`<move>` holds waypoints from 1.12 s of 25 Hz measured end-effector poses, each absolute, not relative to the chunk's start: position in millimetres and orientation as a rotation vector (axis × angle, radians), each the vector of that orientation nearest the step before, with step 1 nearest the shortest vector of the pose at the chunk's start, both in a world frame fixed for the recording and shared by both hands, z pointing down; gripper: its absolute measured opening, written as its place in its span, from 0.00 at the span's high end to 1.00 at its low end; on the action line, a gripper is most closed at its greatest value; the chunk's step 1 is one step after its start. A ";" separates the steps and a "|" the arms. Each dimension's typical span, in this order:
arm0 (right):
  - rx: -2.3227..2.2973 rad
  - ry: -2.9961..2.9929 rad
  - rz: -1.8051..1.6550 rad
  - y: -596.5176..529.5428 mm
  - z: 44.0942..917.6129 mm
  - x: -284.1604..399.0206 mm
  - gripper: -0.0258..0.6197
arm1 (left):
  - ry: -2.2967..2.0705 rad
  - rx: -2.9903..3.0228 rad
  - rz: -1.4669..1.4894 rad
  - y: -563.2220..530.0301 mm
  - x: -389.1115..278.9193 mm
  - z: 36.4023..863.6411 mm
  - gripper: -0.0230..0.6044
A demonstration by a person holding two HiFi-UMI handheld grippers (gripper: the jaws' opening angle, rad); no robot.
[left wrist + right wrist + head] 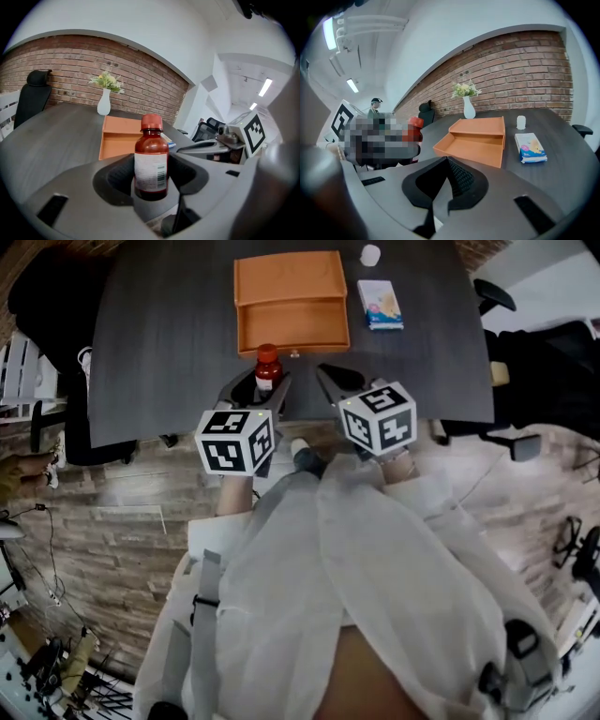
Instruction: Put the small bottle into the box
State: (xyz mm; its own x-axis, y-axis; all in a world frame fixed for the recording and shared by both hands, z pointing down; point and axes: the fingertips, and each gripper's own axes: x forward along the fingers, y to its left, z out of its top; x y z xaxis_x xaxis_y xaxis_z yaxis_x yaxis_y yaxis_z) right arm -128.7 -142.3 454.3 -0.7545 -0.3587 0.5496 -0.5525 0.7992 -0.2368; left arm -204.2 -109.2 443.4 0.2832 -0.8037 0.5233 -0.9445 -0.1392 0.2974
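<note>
Head and gripper views. The left gripper has its jaws closed on the lower body of the small bottle, a brown, red-capped, white-labelled bottle held upright at the near edge of the dark table, just near of the open orange box and outside it. The right gripper, just right of the left, has its jaws pressed together on nothing. A blue packet lies right of the box; a white vase stands at the far end.

Even ceiling light, sharp focus, strong fisheye bending at edges.
</note>
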 end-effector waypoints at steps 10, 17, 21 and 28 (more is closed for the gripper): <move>0.719 -2.427 0.557 -158.5 463.6 -118.8 0.96 | -1.483 2.023 0.376 -118.7 -205.2 458.5 0.61; 0.674 -2.450 0.577 -174.9 467.5 -128.4 0.96 | -1.506 1.986 0.376 -130.2 -213.6 462.1 0.61; 0.656 -2.472 0.589 -191.8 463.6 -137.6 0.96 | -1.515 1.990 0.406 -148.6 -220.4 456.0 0.61; 0.623 -2.514 0.601 -226.9 450.3 -149.0 0.96 | -1.518 2.063 0.598 -189.4 -223.5 445.2 0.61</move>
